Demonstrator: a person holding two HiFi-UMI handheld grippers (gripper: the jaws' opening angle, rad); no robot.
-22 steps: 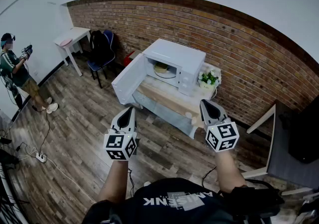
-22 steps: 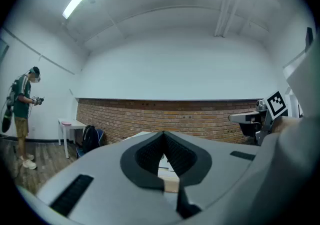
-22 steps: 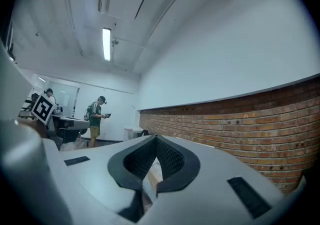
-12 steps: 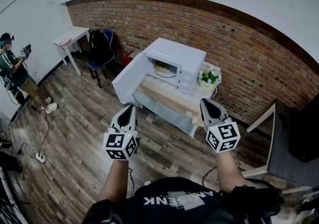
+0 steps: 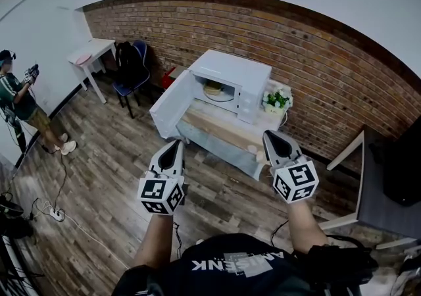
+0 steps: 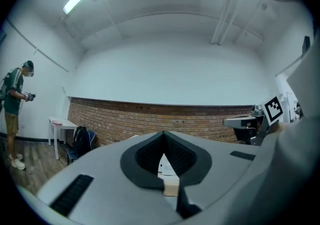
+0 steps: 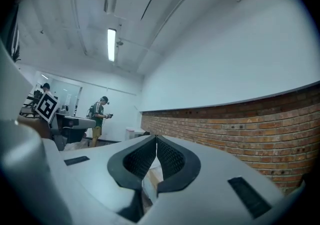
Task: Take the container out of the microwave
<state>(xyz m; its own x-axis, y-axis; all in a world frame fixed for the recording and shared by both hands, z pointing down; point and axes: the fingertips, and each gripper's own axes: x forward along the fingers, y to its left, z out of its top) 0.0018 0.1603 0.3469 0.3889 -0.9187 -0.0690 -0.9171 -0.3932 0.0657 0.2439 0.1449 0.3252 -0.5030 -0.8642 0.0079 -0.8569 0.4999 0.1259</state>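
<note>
White microwave: a box-shaped oven that stands on the light wooden table; its door is swung wide open to the left.
Pale round container: inside the microwave, and no gripper touches it.
Left gripper: grey, jaws closed together and empty, well in front of the microwave's door.
Right gripper: grey, jaws closed and empty, well in front of the microwave's right side.
Small pot of white flowers: just beside the microwave, at its right.
</note>
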